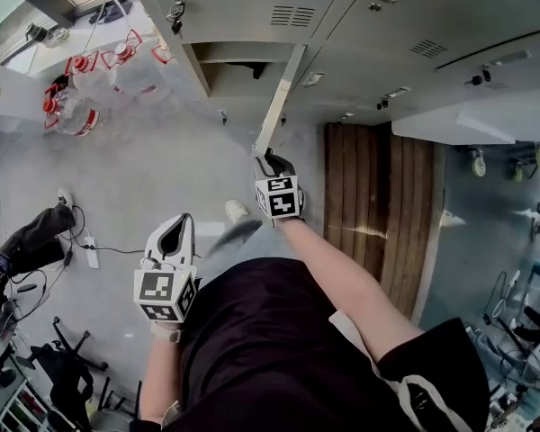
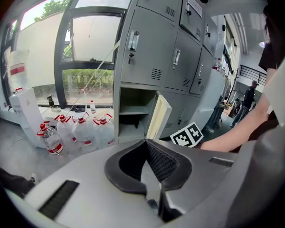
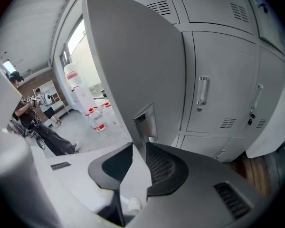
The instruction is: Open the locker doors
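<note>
1. One locker door (image 1: 280, 93) is already hanging open at the left end of the bank, standing about square to it. The right tongs (image 3: 139, 145) are pinching its free edge low down, beside the latch plate (image 3: 145, 121). The hold is sitting right at the tips, so the thin metal is likely slipping out if the pull is going sideways rather than along the swing.
2. Swinging this door further is bringing it across the closed lockers (image 3: 223, 80) on the right. That is risking a bang against them, a strained hinge, and a blocked reach to the next door.
3. The left tongs (image 2: 145, 141) are pressed together with nothing between them, hanging near the person's body and well apart from the lockers. They are needing to spread before taking a handle (image 3: 202, 90); otherwise they are only knocking against it.
4. Water bottles (image 1: 83, 97) are crowding the floor left of the open locker, and wooden boards (image 1: 378, 196) are lying on the floor at the right. A step toward the next door is risking a stumble or a toppled bottle.
</note>
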Available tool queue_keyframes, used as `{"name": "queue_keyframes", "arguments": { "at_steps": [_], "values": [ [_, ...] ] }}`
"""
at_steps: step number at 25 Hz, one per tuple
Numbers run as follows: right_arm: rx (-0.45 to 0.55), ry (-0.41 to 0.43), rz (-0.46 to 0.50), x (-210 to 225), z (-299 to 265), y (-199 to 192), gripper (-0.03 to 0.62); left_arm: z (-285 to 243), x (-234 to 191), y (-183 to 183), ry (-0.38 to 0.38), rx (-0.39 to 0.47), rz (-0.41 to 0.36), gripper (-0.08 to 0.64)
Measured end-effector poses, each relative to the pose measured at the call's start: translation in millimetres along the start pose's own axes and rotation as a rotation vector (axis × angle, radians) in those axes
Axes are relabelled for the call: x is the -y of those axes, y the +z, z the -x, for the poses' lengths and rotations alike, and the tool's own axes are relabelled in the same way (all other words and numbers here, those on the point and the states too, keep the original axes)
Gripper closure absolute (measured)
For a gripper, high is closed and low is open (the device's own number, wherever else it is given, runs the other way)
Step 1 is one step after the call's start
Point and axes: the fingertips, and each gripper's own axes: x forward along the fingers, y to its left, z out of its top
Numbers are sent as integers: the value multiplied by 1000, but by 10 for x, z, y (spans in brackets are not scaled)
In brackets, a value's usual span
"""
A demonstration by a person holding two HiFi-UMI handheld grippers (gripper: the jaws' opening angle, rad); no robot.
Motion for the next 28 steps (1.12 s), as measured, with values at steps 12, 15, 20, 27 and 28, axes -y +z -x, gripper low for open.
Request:
{"name": "queue_keyframes", "arguments": {
  "at_steps": [12,15,20,27,28],
  "values": [
    [7,-14,-66,582,375,-254,488,-463,634,187,-119,-41,-105,541],
    [4,-21,-80,755,457,-299,495,-577,793,254,-135,-43,-118,541],
    [6,-44,-110,1061,589,-347,512,-747,1085,321,-166,-52,-138,541],
    [16,-59,-129,1357,691,-376,526,-863,1304,376,-177,-66,-161,541],
    [15,-60,-134,1392,703,-391,526,-875,1323,378,-176,-66,-162,541]
  ]
}}
